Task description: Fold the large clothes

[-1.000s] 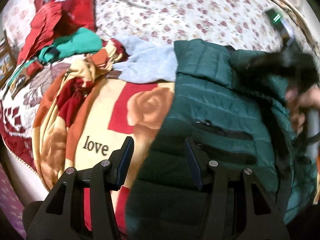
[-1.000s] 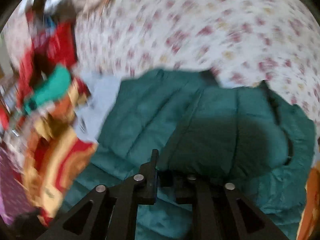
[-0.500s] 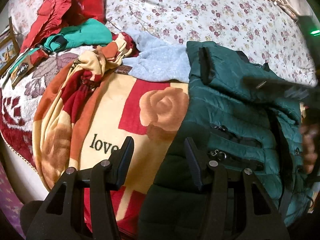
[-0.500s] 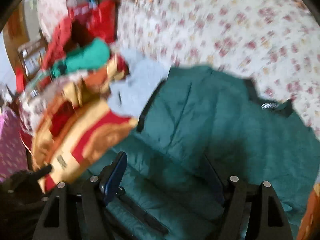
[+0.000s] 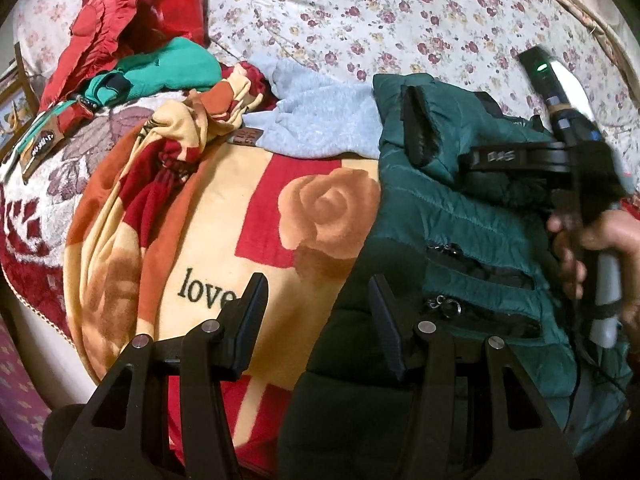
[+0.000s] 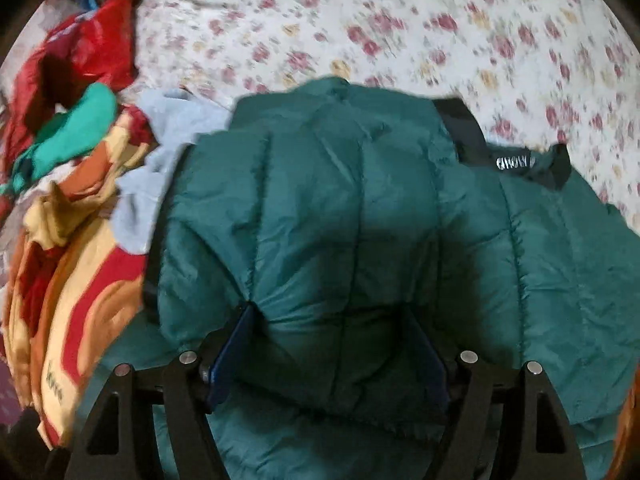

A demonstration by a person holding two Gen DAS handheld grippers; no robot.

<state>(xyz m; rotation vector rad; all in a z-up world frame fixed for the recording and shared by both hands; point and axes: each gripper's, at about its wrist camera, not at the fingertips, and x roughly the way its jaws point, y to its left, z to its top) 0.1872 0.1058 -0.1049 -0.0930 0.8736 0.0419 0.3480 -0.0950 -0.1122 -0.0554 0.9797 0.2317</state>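
Note:
A dark green quilted puffer jacket (image 5: 472, 240) lies on the bed, on the right of the left wrist view, its zip pockets facing me. My left gripper (image 5: 316, 300) is open and empty above the jacket's left edge and the "love" blanket (image 5: 224, 232). In the right wrist view the jacket (image 6: 360, 208) fills the centre, and a thick fold of it sits between the wide-apart fingers of my right gripper (image 6: 332, 320). The right gripper also shows in the left wrist view (image 5: 520, 156), held by a hand over the jacket's upper right part.
A grey garment (image 5: 316, 120) lies beside the jacket's collar. Red (image 5: 108, 36) and bright green (image 5: 160, 72) clothes are piled at the far left. A floral bedsheet (image 5: 400, 12) covers the bed beyond. The bed's edge runs along the lower left.
My right gripper opened, then came back onto the jacket with a thick fold between its fingers. The left gripper stayed open and drifted slightly.

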